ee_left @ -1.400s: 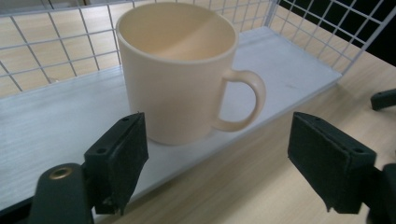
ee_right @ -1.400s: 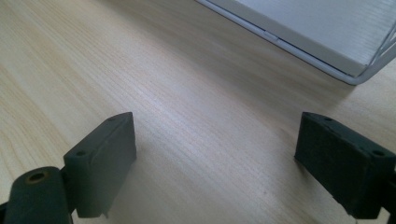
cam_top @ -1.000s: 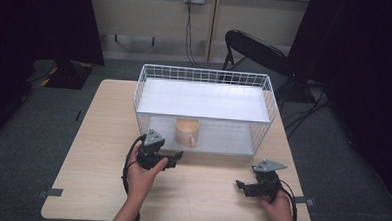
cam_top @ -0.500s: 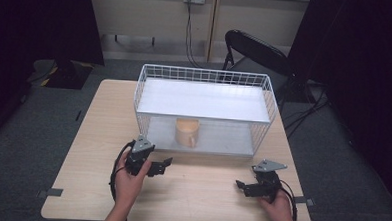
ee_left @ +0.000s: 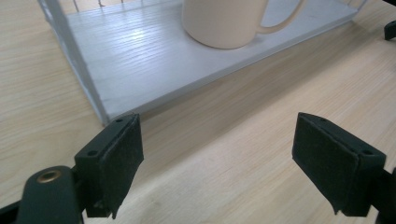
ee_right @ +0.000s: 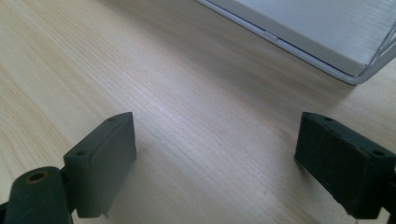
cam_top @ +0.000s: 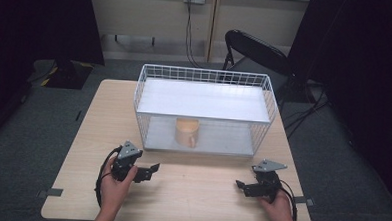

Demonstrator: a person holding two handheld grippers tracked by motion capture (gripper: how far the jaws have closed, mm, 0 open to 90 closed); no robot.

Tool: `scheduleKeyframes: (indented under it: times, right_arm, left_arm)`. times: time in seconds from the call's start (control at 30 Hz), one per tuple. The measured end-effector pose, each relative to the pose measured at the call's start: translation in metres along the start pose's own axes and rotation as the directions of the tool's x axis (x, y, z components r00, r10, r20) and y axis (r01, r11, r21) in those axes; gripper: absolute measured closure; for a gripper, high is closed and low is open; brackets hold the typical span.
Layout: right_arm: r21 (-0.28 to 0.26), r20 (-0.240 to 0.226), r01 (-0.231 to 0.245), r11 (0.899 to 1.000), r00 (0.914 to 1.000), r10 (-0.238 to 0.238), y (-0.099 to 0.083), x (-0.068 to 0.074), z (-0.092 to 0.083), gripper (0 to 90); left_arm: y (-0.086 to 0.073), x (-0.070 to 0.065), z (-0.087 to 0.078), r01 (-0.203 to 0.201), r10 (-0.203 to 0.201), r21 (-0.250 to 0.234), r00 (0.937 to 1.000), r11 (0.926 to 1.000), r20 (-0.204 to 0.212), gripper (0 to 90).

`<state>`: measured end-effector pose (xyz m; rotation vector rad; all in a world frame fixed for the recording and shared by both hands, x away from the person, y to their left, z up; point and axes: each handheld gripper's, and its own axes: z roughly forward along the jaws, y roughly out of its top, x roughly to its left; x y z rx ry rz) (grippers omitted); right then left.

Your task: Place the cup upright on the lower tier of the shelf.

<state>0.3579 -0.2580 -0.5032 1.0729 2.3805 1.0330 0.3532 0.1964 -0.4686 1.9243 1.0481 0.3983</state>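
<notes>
1. The mug [cam_top: 186, 132] stood upright on the lower white board of the wire shelf rack [cam_top: 205, 76], near the middle of the counter [cam_top: 83, 135], with its handle turned toward the rack's open front.
2. In the left gripper view the mug [ee_left: 224, 21] showed at about 12 o'clock, well beyond the jaws, on the board's near part and close to the edge.
3. The left gripper [cam_top: 153, 167] lay low over the counter at roughly 7 o'clock from the mug, and nothing was in contact with it.
4. Its jaws stood wide apart and empty, with bare wood between the two pads [ee_left: 119, 158].
5. The right gripper [cam_top: 240, 184] sat at about 5 o'clock from the mug, near the counter's front edge.
6. Its jaws were also spread wide and gripped nothing; in its own view the right gripper [ee_right: 215, 163] looked over plain wood, with the rack's corner at 1 o'clock.
7. Judging by this, the step in hand looked like the left gripper's approach to the mug, with no grasp begun.
8. The next move would probably call for bringing the open jaws in under the upper shelf, level with the mug's body or handle, then closing without knocking it deeper into the rack.
</notes>
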Motion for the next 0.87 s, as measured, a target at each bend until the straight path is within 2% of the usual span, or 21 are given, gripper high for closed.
scheduleKeyframes:
  times: [0.1,0.33,0.57,0.67,0.77,0.87]
  right_arm:
    - [0.0,0.0,0.0,1.0,1.0,0.0,0.0,0.0,0.0,11.8]
    - [0.0,0.0,0.001,1.0,1.0,-0.001,0.0,0.0,0.0,11.8]
    - [0.0,0.0,0.0,1.0,1.0,0.0,0.0,0.0,0.0,11.8]
    - [0.0,0.0,0.0,1.0,1.0,0.0,0.0,0.0,0.0,11.8]
    - [0.0,0.0,0.0,1.0,1.0,0.0,0.0,0.0,0.0,11.8]
    - [0.0,0.0,0.0,1.0,1.0,0.0,0.0,0.0,0.0,11.8]
  left_arm:
    - [-0.004,0.003,-0.003,0.007,-0.007,0.004,1.0,1.0,-0.005,16.1]
    - [-0.012,0.005,-0.007,-0.02,0.02,0.016,0.9998,0.9997,-0.01,16.2]
    - [-0.024,0.01,-0.009,-0.009,0.01,0.06,0.9998,0.9982,-0.016,16.2]
    - [-0.027,0.011,-0.009,-0.031,0.033,0.08,0.9992,0.9963,-0.023,16.3]
    - [-0.029,0.011,-0.009,-0.025,0.028,0.089,0.9992,0.9957,-0.028,16.2]
    - [-0.03,0.009,-0.007,-0.037,0.041,0.106,0.9984,0.9937,-0.038,16.3]
